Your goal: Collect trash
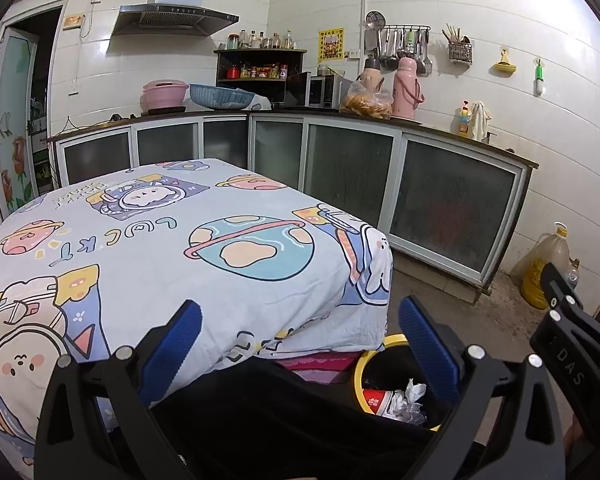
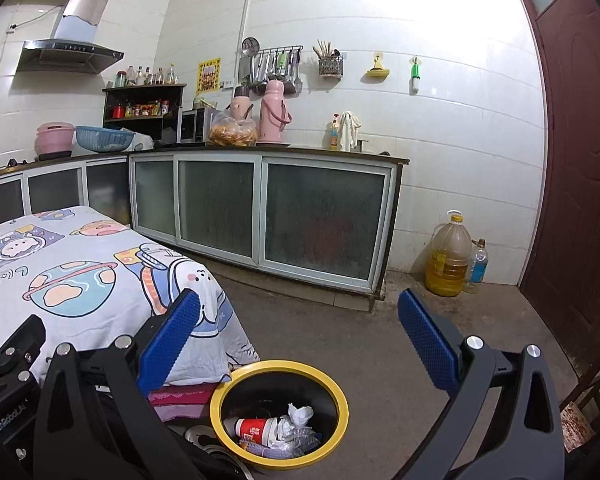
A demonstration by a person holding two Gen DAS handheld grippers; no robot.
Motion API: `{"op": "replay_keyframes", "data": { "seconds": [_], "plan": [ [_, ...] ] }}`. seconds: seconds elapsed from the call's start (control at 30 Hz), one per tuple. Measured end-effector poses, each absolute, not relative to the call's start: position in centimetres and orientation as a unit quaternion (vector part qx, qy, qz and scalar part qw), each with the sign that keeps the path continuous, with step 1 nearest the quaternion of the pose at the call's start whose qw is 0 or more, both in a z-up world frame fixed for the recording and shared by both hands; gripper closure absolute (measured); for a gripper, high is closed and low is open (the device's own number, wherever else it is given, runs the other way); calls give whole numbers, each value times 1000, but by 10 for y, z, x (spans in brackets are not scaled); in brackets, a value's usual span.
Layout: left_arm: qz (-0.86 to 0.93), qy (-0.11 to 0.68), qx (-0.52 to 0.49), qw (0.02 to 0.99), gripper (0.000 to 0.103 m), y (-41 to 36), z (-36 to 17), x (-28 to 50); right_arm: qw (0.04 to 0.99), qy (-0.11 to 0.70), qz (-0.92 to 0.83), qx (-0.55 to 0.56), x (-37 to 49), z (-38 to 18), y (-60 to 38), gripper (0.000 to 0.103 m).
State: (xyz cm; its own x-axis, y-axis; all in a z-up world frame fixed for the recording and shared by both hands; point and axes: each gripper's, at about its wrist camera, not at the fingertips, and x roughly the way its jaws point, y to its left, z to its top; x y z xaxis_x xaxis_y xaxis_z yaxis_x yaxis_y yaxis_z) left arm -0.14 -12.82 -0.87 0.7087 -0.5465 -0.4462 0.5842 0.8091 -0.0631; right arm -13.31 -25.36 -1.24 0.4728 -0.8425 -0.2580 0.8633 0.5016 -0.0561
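A black trash bin with a yellow rim (image 2: 342, 396) stands on the floor beside the table. Inside it lie a red and white paper cup (image 2: 256, 429) and crumpled white paper (image 2: 300, 414). In the left wrist view the bin's yellow rim (image 1: 358, 372) shows partly behind the right finger, with the cup (image 1: 374, 400) and paper (image 1: 410, 398) inside. My left gripper (image 1: 298, 344) is open over the table's near corner, nothing between its blue pads. My right gripper (image 2: 298, 336) is open above the bin, holding nothing. The table top (image 1: 148, 232) carries only a cartoon-print cloth.
Kitchen counter with glass-front cabinets (image 2: 260, 216) runs along the back wall. A large oil jug (image 2: 450, 256) and a small bottle (image 2: 478, 264) stand on the floor by the dark red door (image 2: 580, 160). Bare concrete floor (image 2: 360, 332) lies between table and cabinets.
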Motion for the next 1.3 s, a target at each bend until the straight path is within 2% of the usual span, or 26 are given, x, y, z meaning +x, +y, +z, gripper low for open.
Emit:
{"op": "replay_keyframes", "data": {
  "seconds": [1.3],
  "plan": [
    [-310,235,41,920,8,-128,-10,1,855,140,-497,45,-132,-14,-258,8]
  ]
}}
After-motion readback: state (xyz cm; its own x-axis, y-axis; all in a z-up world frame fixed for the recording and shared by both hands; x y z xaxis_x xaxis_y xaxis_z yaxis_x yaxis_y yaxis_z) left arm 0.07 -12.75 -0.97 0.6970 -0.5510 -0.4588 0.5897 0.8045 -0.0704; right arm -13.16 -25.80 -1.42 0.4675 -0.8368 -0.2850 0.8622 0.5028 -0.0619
